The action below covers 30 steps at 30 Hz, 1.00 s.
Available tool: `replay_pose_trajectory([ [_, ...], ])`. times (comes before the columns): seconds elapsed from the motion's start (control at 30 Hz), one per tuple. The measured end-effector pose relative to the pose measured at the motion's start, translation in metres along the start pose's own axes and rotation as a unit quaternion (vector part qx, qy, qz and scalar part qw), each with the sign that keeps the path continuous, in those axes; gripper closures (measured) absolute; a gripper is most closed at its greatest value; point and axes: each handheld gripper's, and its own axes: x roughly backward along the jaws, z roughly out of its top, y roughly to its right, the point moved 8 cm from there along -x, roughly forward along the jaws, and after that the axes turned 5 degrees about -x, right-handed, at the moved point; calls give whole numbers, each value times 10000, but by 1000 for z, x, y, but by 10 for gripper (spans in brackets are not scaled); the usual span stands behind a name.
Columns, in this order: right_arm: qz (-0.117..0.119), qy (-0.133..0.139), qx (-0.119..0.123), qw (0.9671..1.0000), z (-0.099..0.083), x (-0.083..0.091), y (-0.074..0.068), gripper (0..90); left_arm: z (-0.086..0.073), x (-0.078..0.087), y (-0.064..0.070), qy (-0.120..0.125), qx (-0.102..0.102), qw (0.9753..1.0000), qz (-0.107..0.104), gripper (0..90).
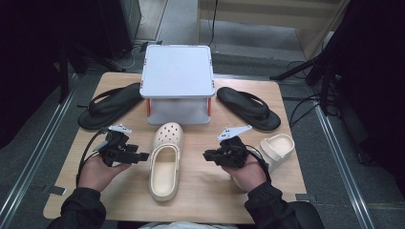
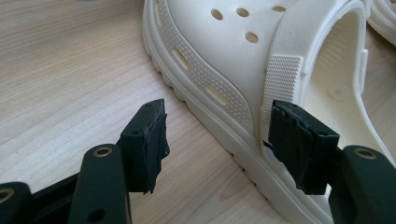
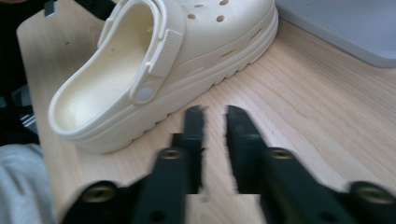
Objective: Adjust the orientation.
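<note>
Even overhead light falls bright on the pale wooden table [image 1: 200, 191] and casts only soft shadows, the surroundings left and right stay nearly black, and the right gripper [image 3: 215, 114] looks smeared by blur near its camera while the cream foam clog [image 2: 243, 70] stays sharp.

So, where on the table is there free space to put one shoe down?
Bare wood lies between the cream clog and the right gripper, and along the table's near edge. The far side is crowded: two black sandals flank the white box.
</note>
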Motion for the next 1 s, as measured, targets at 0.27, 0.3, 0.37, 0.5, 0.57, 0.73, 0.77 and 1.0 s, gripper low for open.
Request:
replay_pose_trajectory([
  [0.27,-123,-12,-84,9999,-14,21,7,900,5,1,-1,54,-40,10000,-24,376],
  [0.3,-123,-12,-84,9999,-14,21,7,900,5,1,-1,54,-40,10000,-24,375],
  [0.37,-186,7,-109,9998,-19,28,10,900,6,0,0,64,-57,10000,-31,375],
  [0.5,-330,0,-200,9993,-32,38,17,900,8,-1,2,70,-110,9999,-63,376],
  [0.57,-338,-11,-247,9991,-35,40,19,900,9,-3,2,47,-111,9999,-75,376],
  [0.73,-504,-112,-338,9981,-50,50,25,900,11,-5,2,16,-179,9998,-107,377],
  [0.77,-537,-114,-320,9980,-51,52,26,900,12,-6,2,46,-165,9998,-107,379],
  [1.0,-671,-175,-371,9969,-63,61,32,900,15,-9,0,39,-184,9997,-142,383],
])
